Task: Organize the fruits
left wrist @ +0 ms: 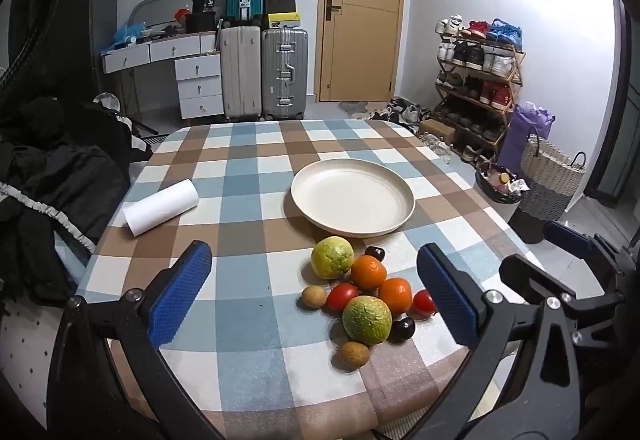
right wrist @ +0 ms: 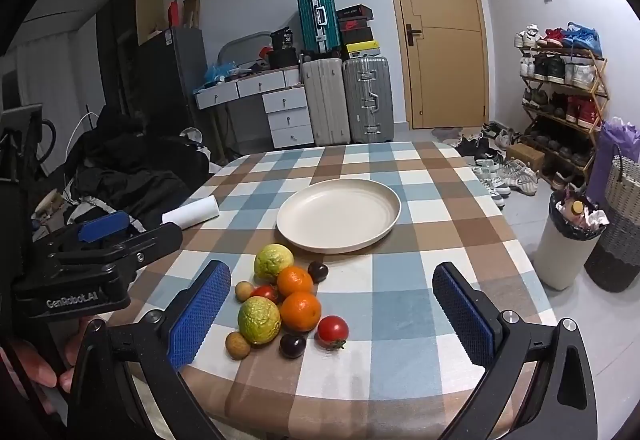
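Both grippers, left gripper (left wrist: 316, 300) and right gripper (right wrist: 332, 308), hover spread wide and empty near the table's (left wrist: 248, 240) front edge; nudging the packed fruit pile (right wrist: 286, 300) could roll round pieces off.

A cream plate (right wrist: 304, 238) lies flat and bare. Just in front of it the fruits sit clustered — two yellow-green guavas (right wrist: 259, 319), two oranges (right wrist: 300, 311) touching each other, two red tomatoes (right wrist: 333, 331), two dark plums (right wrist: 292, 345) and two small brown longans (right wrist: 238, 345) — none on the plate.
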Motion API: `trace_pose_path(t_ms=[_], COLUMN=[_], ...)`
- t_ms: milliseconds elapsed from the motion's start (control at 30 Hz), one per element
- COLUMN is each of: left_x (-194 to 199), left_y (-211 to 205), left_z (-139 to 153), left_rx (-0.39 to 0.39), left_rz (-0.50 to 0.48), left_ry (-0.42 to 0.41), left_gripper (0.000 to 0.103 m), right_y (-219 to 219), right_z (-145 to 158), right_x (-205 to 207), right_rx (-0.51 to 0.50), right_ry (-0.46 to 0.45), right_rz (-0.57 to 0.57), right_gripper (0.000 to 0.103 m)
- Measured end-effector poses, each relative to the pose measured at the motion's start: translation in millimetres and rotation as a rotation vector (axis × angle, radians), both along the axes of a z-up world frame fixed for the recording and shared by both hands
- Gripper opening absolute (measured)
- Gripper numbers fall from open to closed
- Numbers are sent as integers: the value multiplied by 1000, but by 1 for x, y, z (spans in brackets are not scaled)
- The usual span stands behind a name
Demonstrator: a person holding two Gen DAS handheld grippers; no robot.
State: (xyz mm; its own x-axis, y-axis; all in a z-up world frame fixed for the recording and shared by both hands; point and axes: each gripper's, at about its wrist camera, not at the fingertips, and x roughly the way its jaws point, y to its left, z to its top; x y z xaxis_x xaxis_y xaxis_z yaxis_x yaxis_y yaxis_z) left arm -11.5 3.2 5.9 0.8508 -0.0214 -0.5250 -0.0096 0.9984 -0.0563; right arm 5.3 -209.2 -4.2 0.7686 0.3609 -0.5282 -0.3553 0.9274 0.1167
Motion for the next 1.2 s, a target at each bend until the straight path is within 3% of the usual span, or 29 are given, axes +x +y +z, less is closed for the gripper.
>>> trace_pose_path(t_ms=[1200], left_x=[-8], left_y=[5], left_z=[-11], left_rx=[28], left_rz=[24], left_ry=[-1], left_gripper=[103], right_y=[6], right_z=[1], right_x=[-3], right_rx=[-14], right_ry=[6], right_rz=[18], right_gripper=[103])
